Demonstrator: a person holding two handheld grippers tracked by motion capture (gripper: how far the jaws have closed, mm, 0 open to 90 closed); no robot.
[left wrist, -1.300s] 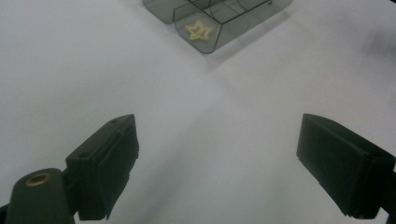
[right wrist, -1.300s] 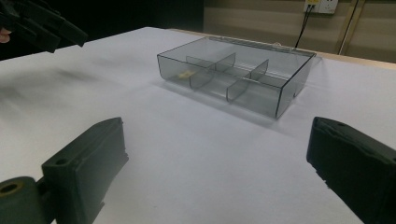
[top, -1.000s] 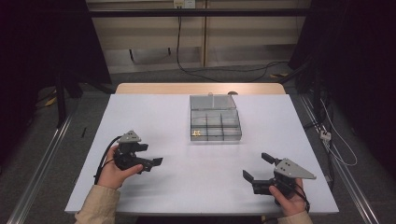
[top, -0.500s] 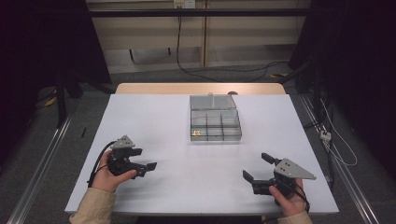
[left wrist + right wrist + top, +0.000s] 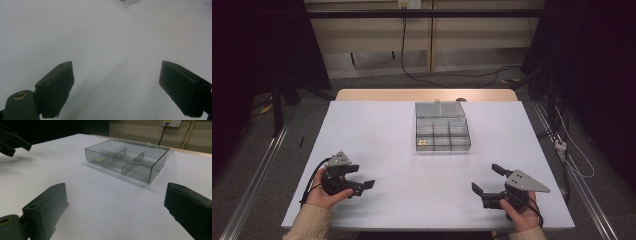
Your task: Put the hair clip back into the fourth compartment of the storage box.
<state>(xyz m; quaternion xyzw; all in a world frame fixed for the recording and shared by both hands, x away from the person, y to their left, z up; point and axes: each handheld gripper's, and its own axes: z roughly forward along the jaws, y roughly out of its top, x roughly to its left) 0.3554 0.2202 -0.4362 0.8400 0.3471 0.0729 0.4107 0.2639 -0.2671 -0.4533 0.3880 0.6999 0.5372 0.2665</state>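
I count two black two-jaw grippers on my side — the left gripper (image 5: 360,179) and the right gripper (image 5: 487,179), one in each hand. On the white table (image 5: 377,130) there is one clear grey plastic box (image 5: 442,132) with an open lid; I see six compartments in it. One small yellowish piece (image 5: 423,143) lies in the front left compartment.

Dim room, soft focus (close-ups)
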